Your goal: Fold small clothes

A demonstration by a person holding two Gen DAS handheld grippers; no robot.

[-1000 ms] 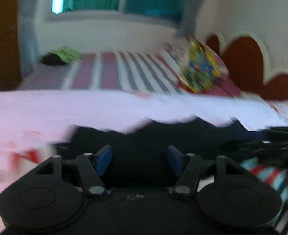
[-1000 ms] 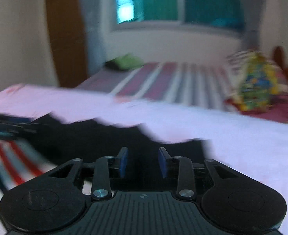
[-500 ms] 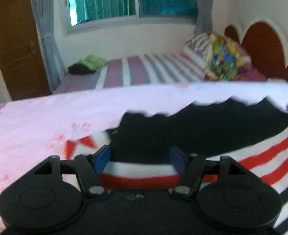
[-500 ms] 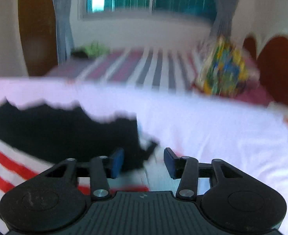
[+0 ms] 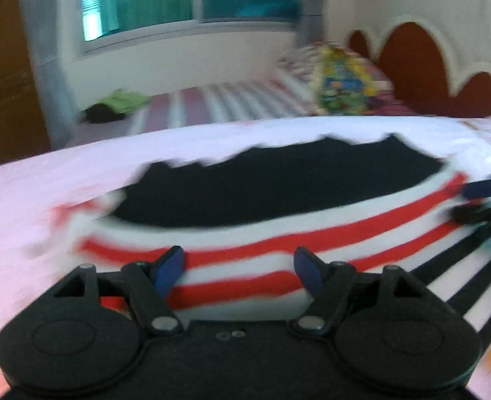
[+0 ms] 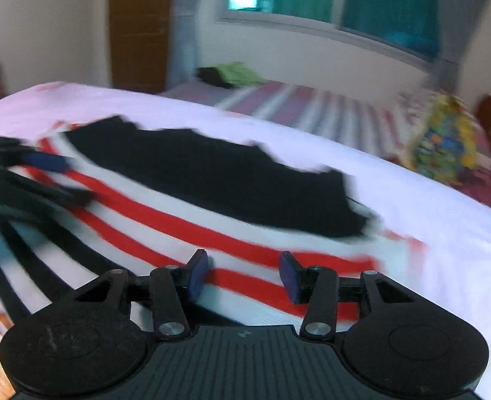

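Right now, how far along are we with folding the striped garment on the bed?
Done: the striped garment lies spread on the pale bedsheet, its black part at the far edge. In hand: nothing is gripped; the left gripper has just been opening its jaws, and the right gripper is open too, both over the red stripes with no cloth pinched. Left: no finished fold shows, so likely most folds.

You get no readable text, label, brand or number here; both views are too blurred to read anything.
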